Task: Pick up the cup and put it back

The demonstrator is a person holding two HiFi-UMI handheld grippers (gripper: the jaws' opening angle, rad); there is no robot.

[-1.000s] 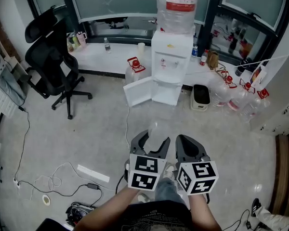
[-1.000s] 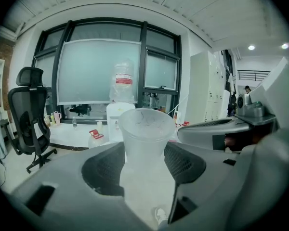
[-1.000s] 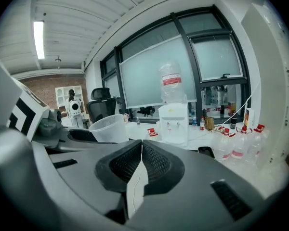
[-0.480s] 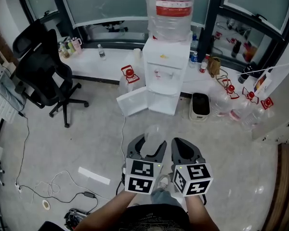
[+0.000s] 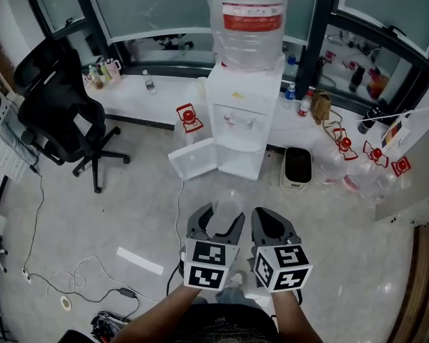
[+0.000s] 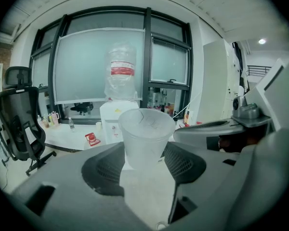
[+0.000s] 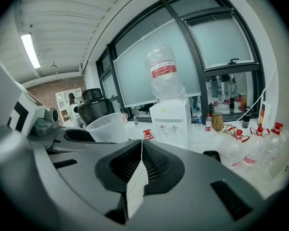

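Left claw (image 6: 145, 165) pinches the thin cup (image 6: 145, 129) upright; right claw (image 7: 141, 150), beside it, is pressed together, empty. A harder squeeze may crack the cup; a slacker grip drops it.

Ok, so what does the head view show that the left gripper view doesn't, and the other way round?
Only the head view shows the floor cables and the black bin beside the water dispenser. Only the left gripper view shows the ceiling light and the ribbed inner faces of the jaws against the sides of the cup. Both show the cup held upright in the left gripper, the water dispenser with its bottle on top, and the office chair.
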